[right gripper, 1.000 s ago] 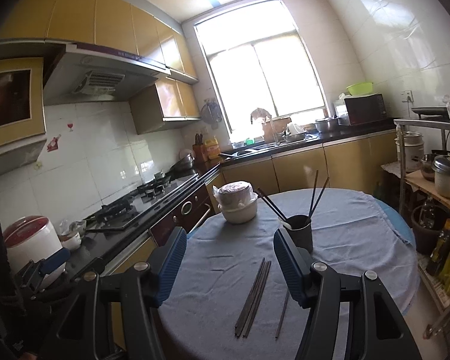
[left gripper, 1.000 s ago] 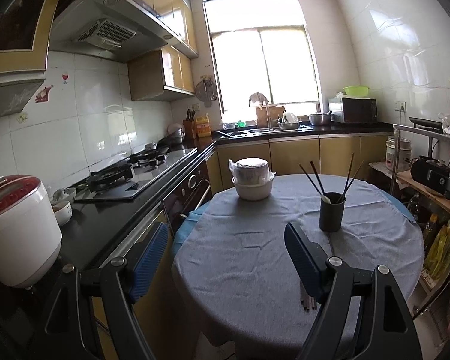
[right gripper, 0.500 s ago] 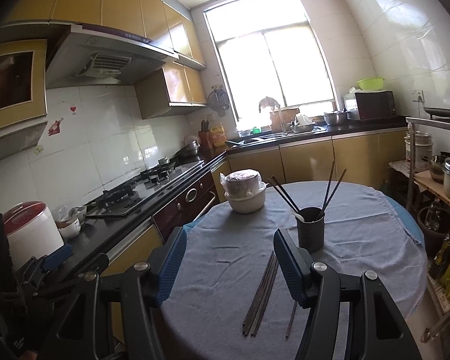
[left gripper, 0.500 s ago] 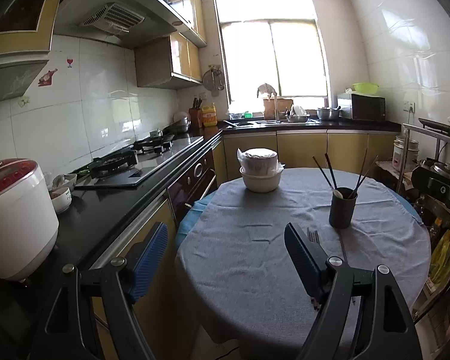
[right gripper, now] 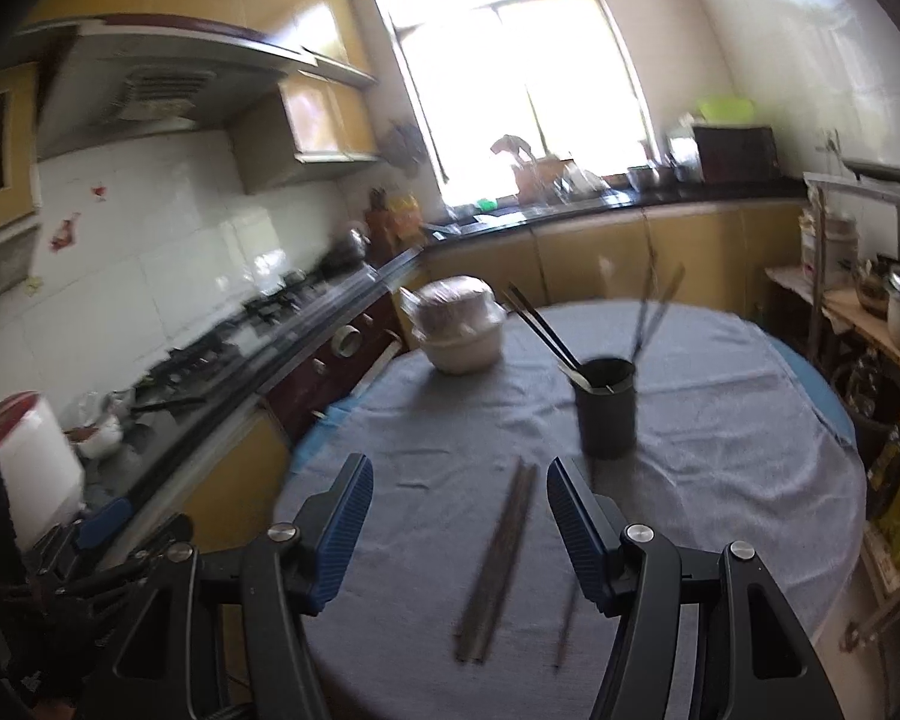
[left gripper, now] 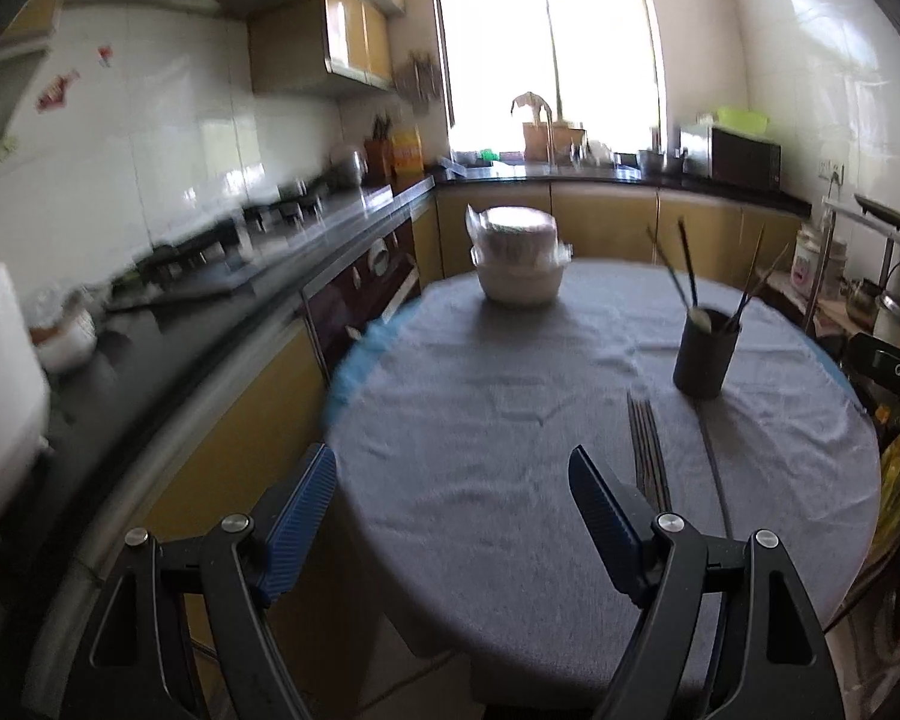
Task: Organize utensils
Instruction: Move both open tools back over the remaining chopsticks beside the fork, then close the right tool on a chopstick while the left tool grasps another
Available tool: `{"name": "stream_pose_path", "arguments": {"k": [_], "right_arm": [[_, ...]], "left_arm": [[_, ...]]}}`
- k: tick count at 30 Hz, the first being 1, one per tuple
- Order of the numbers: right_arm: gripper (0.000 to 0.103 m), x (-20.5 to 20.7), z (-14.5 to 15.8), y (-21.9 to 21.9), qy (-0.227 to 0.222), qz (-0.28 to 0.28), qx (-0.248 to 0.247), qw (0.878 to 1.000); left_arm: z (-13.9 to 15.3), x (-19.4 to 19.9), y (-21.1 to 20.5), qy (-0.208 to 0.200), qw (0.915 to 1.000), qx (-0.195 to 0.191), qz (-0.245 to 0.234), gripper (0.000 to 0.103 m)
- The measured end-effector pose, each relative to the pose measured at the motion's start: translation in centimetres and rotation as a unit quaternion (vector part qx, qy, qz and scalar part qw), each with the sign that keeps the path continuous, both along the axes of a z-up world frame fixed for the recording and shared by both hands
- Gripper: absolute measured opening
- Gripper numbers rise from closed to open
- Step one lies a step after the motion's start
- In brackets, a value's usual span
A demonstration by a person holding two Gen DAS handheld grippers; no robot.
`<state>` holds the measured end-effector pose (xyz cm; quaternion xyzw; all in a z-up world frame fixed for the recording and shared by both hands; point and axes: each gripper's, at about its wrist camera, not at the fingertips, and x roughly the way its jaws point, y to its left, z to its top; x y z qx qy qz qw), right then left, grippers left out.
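A dark utensil cup [left gripper: 705, 354] [right gripper: 606, 414] stands on the round table with a grey cloth [left gripper: 510, 420] [right gripper: 720, 420] and holds several chopsticks and a spoon. A bundle of dark chopsticks [left gripper: 645, 450] [right gripper: 498, 552] lies flat on the cloth in front of the cup. One single chopstick [left gripper: 714, 468] [right gripper: 567, 624] lies to their right. My left gripper [left gripper: 453, 516] is open and empty over the table's near left edge. My right gripper [right gripper: 459, 510] is open and empty, above the bundle's far end.
A stack of white bowls in plastic wrap [left gripper: 519, 264] [right gripper: 459, 324] stands at the table's far side. A counter with a stove [left gripper: 210, 258] and a white rice cooker [right gripper: 30, 462] runs along the left. A shelf rack [right gripper: 870, 312] stands at the right.
Both grippers have moved forward and tilted down toward the table. The loose chopsticks now lie closer, between the right gripper's fingers. Both stay open.
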<state>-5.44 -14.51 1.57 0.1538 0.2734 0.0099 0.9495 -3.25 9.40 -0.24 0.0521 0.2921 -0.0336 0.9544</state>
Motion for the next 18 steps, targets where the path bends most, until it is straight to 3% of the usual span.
{"name": "stream_pose_path", "arguments": {"k": [5, 12, 18], "right_arm": [[0.063, 3.3, -4.1, -3.5, 0.073, -0.033, 0.017, 0.997], [0.063, 9.9, -9.1, -6.6, 0.167, -0.026, 0.016, 0.985], [0.046, 16.3, -13.6, -7.7, 0.231, -0.008, 0.003, 0.973]], "left_arm": [[-3.5, 4.1, -0.8, 0.074, 0.9972, -0.013, -0.003, 0.081], [-6.6, 10.0, -4.1, 0.15, 0.987, -0.044, -0.035, 0.081], [-9.7, 16.0, -8.7, 0.207, 0.9723, -0.061, -0.091, 0.081]]}}
